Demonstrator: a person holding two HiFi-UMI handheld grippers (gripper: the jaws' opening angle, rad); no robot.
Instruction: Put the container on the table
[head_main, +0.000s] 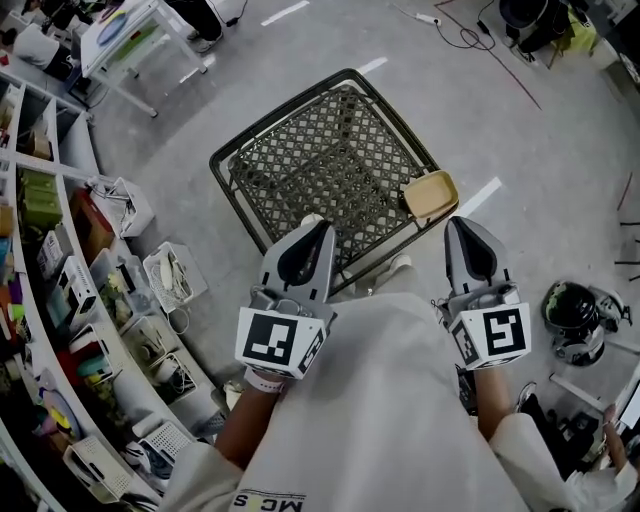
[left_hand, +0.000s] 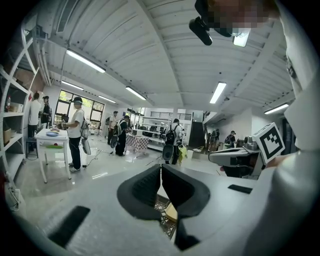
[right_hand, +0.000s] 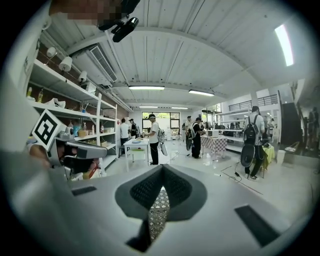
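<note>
A shallow tan container (head_main: 431, 194) rests on the right corner of a black metal mesh table (head_main: 320, 165) below me. Both grippers are held up close to my body, short of the table's near edge. My left gripper (head_main: 318, 224) is shut with nothing in it; in its own view the left gripper (left_hand: 161, 166) has its tips together, and a sliver of the container (left_hand: 170, 212) shows below them. My right gripper (head_main: 457, 223) is also shut and empty, just nearer than the container; in its own view the right gripper (right_hand: 162, 168) shows only mesh (right_hand: 158, 212) beneath the tips.
Curved white shelves (head_main: 45, 250) full of boxes run along the left, with wire baskets (head_main: 172, 277) on the floor beside them. A dark round device (head_main: 574, 316) lies on the floor at right. A white table (head_main: 125, 35) stands far left. Several people stand across the room (left_hand: 76, 131).
</note>
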